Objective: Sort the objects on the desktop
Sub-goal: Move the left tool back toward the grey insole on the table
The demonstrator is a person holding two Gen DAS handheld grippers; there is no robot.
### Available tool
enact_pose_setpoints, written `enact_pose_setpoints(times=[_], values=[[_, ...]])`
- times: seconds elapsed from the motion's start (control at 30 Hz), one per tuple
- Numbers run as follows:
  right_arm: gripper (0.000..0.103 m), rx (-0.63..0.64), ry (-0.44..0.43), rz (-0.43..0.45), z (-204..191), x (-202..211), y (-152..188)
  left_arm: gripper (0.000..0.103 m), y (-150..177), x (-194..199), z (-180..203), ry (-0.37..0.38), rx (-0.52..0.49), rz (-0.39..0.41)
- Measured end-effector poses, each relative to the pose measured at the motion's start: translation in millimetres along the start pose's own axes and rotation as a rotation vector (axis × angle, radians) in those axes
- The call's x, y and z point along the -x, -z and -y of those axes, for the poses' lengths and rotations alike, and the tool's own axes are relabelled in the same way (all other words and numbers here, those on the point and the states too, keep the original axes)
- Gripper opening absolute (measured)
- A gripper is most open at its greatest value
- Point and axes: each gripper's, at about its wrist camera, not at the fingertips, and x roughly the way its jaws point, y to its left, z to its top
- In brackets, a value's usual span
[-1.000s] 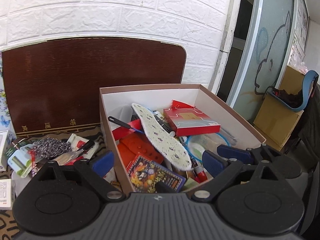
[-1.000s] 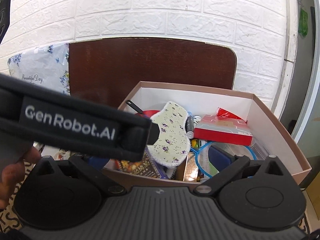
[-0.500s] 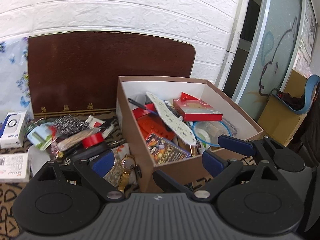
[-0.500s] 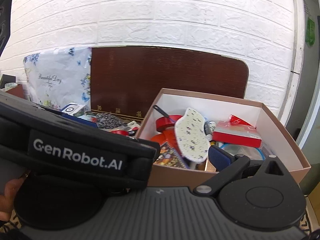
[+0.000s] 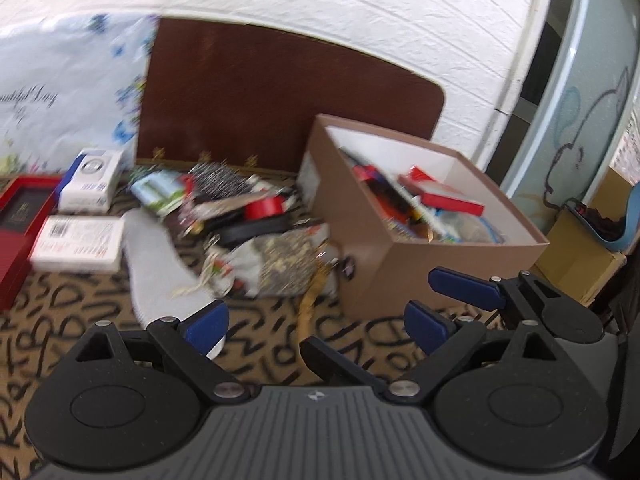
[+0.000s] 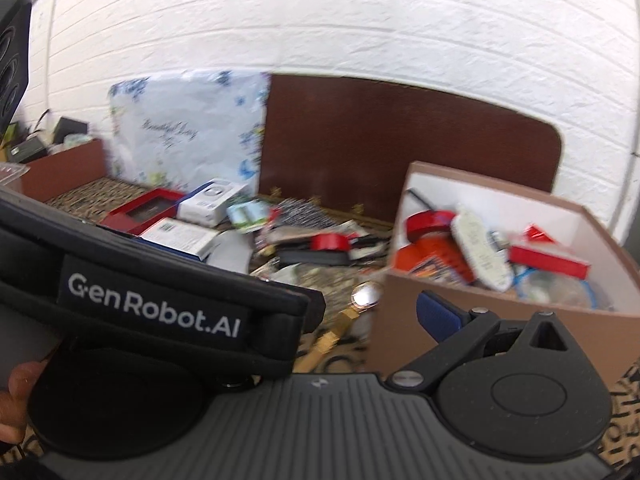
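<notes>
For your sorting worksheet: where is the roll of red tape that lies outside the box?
In the left wrist view the red tape lies in the clutter pile on the patterned cloth, just left of the brown box.

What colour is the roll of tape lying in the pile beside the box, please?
The roll of tape is red, clearest in the right wrist view.

Both views now sit farther back and more to the left than a second ago: the brown box point(image 5: 416, 236) lies far right, and the loose pile point(image 5: 248, 220), white insole point(image 5: 160, 264) and red case point(image 6: 140, 210) come into sight.
</notes>
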Motion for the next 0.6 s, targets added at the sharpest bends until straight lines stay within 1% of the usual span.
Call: enact_pose_setpoints(times=[0.1,0.23,0.33,0.4,0.5,0.6], values=[[0.101,0.009,-0.041,-0.024,-16.8,-7.3,6.5,0.097,12.1,3.6,-18.7,-0.019,0.025,-0.009],[0.101,0.026,-0.095,-0.061,-37.0,-18.3,15.1,0.097,24.5,2.7,-46.9,-0.075,0.08,-0.033],[0.101,0.039,-0.125,-0.097,-47.7,-31.4,21.0,0.097,29.3,-1.6,-66.9,-0.104,0.124,-0.045],[0.101,0.041,-0.143,-0.122,-52.2,-41.0,24.8,0.097,31.0,-6.2,-77.6,-0.121,0.136,-0.051],[0.101,0.038,-0.154,-0.147,-55.8,-53.3,28.9,0.095,31.4,-16.7,-90.8,-0.134,0.151,-0.068],[0.101,0.048,-0.155,-0.172,-58.0,-64.6,29.6,0.092,29.3,-29.2,-102.0,-0.125,0.172,-0.085]])
